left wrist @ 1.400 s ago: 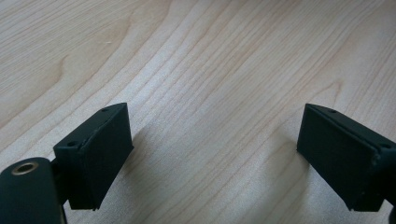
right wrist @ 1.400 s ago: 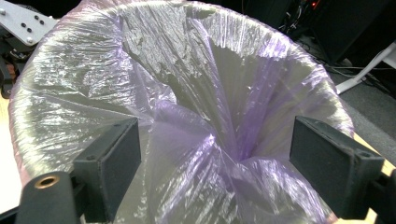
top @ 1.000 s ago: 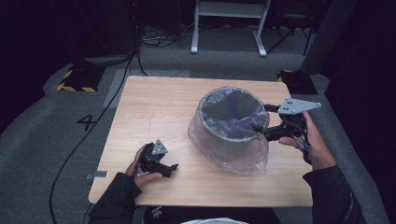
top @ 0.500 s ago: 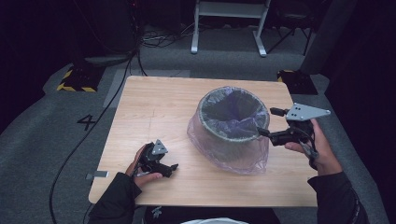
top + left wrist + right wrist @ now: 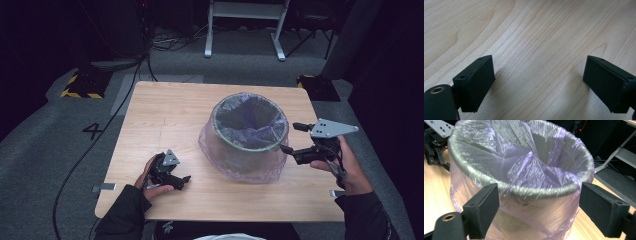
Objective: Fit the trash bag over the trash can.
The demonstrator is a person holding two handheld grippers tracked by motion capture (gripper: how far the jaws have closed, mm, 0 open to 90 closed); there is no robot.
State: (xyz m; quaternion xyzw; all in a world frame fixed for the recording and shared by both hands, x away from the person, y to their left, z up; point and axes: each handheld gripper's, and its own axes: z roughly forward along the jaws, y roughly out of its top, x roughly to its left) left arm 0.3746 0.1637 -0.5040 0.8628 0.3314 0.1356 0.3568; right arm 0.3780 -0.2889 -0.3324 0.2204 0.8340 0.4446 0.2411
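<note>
Tabletop (image 5: 165, 115): bin (image 5: 248, 131) beside right tongs (image 5: 291, 140)

Both grippers are black. The right gripper (image 5: 291, 137) carries a grey three-cornered plate (image 5: 332, 128) dotted with small holes; the left gripper (image 5: 181, 179) has a smaller one (image 5: 170, 159). Each jaw is a thick black block with small screw holes, and a brass-ringed socket (image 5: 448, 217) sits at 7 o'clock. The person wears dark sleeves (image 5: 122, 215).
</note>
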